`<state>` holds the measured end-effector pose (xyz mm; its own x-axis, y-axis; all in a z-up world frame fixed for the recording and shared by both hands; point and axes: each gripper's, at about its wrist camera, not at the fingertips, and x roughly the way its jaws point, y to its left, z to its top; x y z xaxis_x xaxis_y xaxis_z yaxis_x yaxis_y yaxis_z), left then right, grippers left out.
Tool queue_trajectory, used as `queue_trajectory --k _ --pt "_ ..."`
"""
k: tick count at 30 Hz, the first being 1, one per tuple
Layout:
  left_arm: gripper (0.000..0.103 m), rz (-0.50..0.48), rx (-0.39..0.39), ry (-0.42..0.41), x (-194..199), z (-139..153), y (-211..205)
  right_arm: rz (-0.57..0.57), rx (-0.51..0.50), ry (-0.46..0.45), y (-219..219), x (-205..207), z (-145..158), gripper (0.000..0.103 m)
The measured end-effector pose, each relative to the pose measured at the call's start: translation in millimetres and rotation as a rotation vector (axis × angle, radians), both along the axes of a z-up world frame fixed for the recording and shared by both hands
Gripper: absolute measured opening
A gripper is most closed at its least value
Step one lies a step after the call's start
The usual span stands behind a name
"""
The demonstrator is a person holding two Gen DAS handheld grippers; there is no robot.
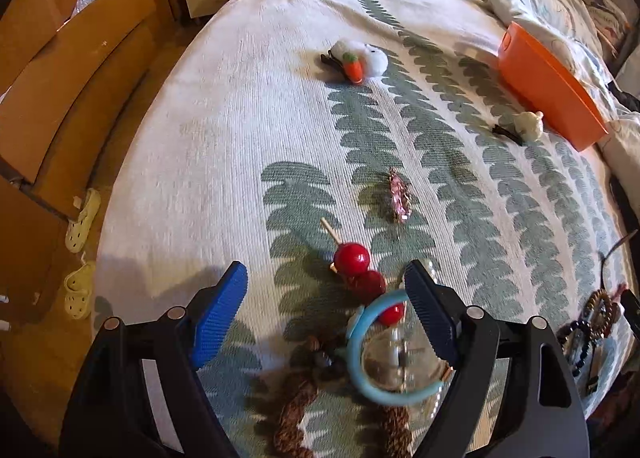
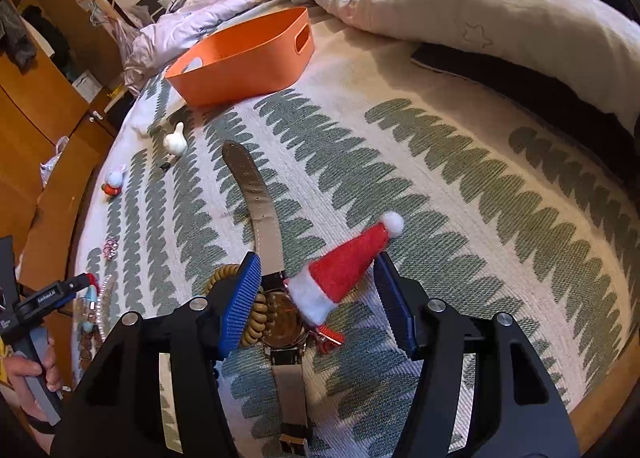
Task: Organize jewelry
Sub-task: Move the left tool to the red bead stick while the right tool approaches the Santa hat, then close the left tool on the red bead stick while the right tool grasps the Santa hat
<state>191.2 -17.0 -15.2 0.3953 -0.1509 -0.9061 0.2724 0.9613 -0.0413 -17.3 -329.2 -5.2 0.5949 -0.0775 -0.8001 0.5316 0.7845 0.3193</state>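
Right wrist: wristwatch [image 2: 262, 218] lengthwise toward orange basket [image 2: 240, 62] (strap flat).

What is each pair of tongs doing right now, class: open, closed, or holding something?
Left tongs: open, holding nothing, above the red bead stick.
Right tongs: open, holding nothing, around the Santa hat clip.

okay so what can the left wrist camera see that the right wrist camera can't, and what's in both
Only the left wrist view shows the red bead skewer, the blue ring between the open left claw's fingers, and pale slippers on the floor.

Only the right wrist view shows the wristwatch, the Santa hat clip and the coiled hair tie under the right claw.

Both show the orange basket and the pink clip.
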Motion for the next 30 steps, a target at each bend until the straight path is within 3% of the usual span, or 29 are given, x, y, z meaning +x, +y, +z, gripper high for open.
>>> queue_trajectory --k 6,9,12,21,24,26,30 --pt "0.08 0.037 0.011 0.012 6.3 -4.0 1.0 0.007 0.017 -0.011 -0.3 -0.6 0.0 0.06" --pt "0.068 0.036 0.011 0.019 6.5 -6.2 -0.6 -0.004 0.023 -0.014 -2.6 -1.5 0.2 0.06" --pt "0.064 0.03 0.003 0.028 7.2 -8.6 -3.7 -0.009 0.064 -0.022 -7.0 -2.5 -2.1 0.056" --pt "0.064 0.019 0.014 0.038 11.0 -13.6 -11.7 0.006 0.068 0.015 -2.8 6.4 -8.9 0.055" --pt "0.054 0.014 0.006 0.046 10.5 -14.8 -11.4 0.014 0.057 0.021 0.1 8.2 -9.3 0.051" --pt "0.047 0.012 0.015 0.044 9.7 -16.1 -12.1 0.013 0.052 0.024 1.1 8.2 -9.8 0.039" --pt "0.034 0.01 0.002 0.045 9.5 -16.4 -13.1 0.014 0.071 0.013 -0.7 4.4 -10.6 0.032"
